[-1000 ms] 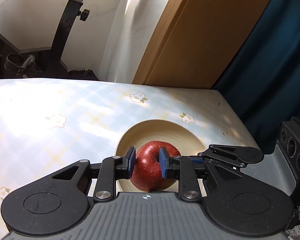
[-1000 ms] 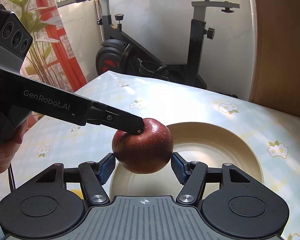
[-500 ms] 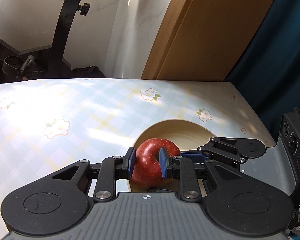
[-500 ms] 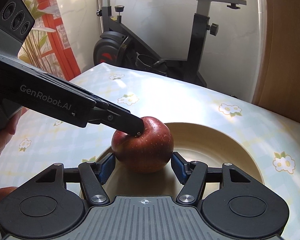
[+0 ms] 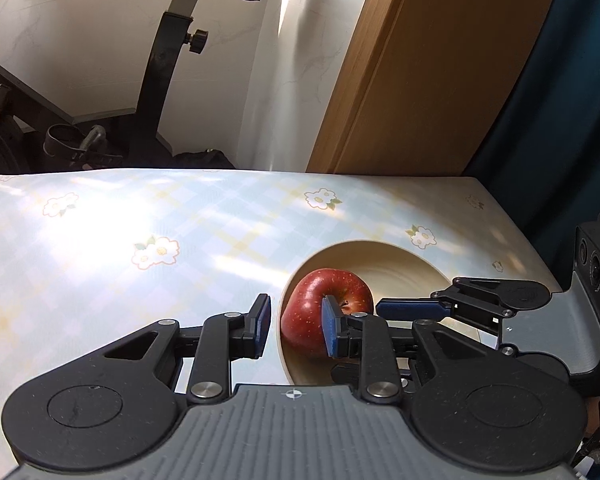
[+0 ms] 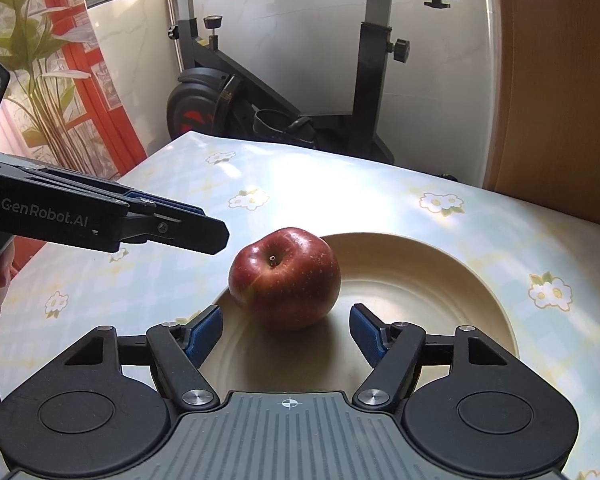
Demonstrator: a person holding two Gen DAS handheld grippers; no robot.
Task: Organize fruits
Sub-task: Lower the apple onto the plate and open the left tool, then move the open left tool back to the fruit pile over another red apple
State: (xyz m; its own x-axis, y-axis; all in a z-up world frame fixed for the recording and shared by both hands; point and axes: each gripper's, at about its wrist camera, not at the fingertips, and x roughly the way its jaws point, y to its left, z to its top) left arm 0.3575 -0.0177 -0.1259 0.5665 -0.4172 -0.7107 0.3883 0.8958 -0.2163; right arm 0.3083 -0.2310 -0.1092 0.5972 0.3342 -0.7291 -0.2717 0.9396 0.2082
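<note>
Resting near the plate (image 6: 440,264) rim, the red apple (image 6: 285,278) may roll out if nudged. Left gripper (image 5: 294,330) fingers stand apart, empty; right gripper (image 6: 286,330) fingers are opening, clear of it.

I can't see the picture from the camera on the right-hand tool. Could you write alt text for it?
A red apple sits on a cream plate on a flowered tablecloth, just ahead of the opening right tongs, untouched. The left tongs hover at left, clear of it.

A home room: exercise bike (image 6: 284,92) beside a table under flowered oilcloth (image 5: 156,250), wooden door (image 5: 428,80).
</note>
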